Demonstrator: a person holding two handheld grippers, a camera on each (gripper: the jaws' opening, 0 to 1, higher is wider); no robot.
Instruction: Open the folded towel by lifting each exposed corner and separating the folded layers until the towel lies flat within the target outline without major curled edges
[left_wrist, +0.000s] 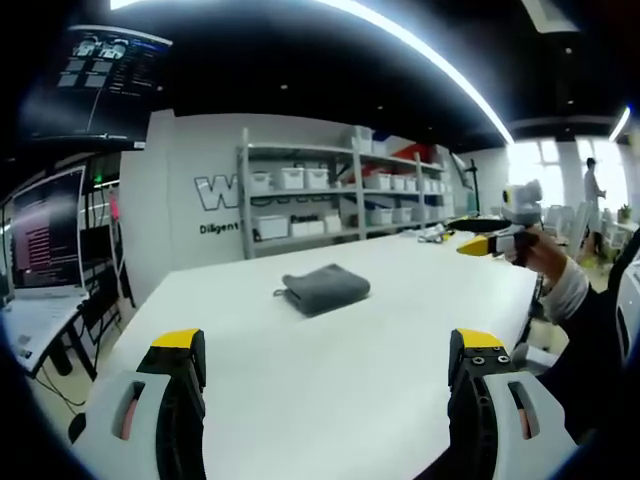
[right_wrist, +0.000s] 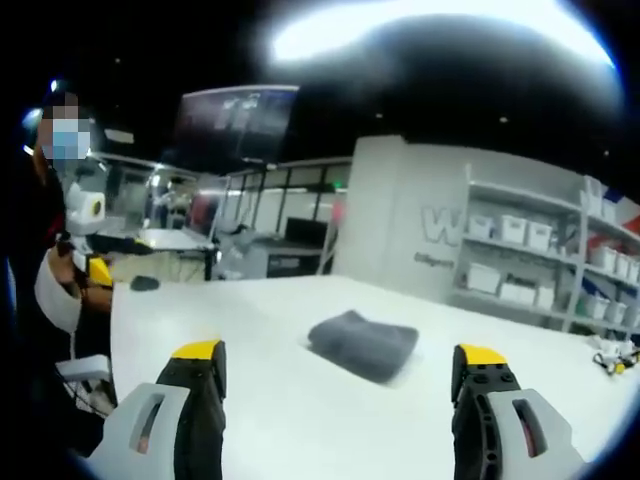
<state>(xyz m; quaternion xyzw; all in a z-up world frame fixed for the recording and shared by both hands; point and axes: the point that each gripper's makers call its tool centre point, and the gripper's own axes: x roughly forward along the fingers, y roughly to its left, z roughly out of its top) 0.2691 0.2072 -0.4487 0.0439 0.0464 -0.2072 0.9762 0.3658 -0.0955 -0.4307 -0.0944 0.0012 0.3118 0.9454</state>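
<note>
While still folded on the white table, sat untouched: grey towel, at twelve o'clock. Held wide open and empty: left gripper, right gripper. Next, probably: reach in, pinch a corner.

The writing on my monitor is too small to read. The lettering on the wall is partly hidden behind the shelves.
</note>
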